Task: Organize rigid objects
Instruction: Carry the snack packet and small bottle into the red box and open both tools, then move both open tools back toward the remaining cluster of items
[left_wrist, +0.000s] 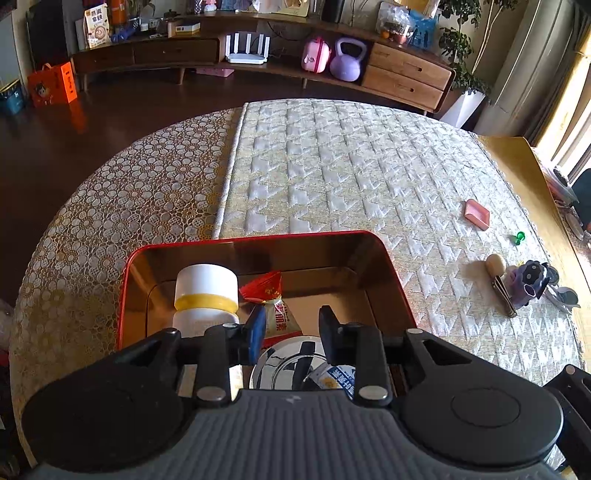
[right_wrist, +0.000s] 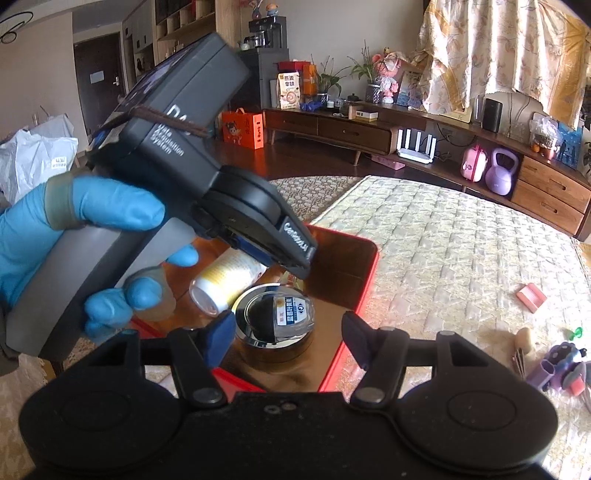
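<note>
The right gripper (right_wrist: 286, 341) hangs nearest, jaws open and empty over the round tin (right_wrist: 273, 332) in the red tray (right_wrist: 369, 266). The left gripper (left_wrist: 291, 328), jaws also apart with nothing between them, hovers above the same tray, beside the white bottle (left_wrist: 205, 299) and sachet (left_wrist: 275, 306). Best lift both clear before reaching out. Still loose on the mattress (left_wrist: 332, 177): pink box (left_wrist: 477, 214), green pin (left_wrist: 519, 238), purple toy (left_wrist: 528, 286). The left gripper crowds the right one's path.

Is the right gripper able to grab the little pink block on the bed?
Probably yes. The right gripper is open and empty, and the pink block lies alone on the quilted cover, off to its right, with nothing blocking it.
</note>
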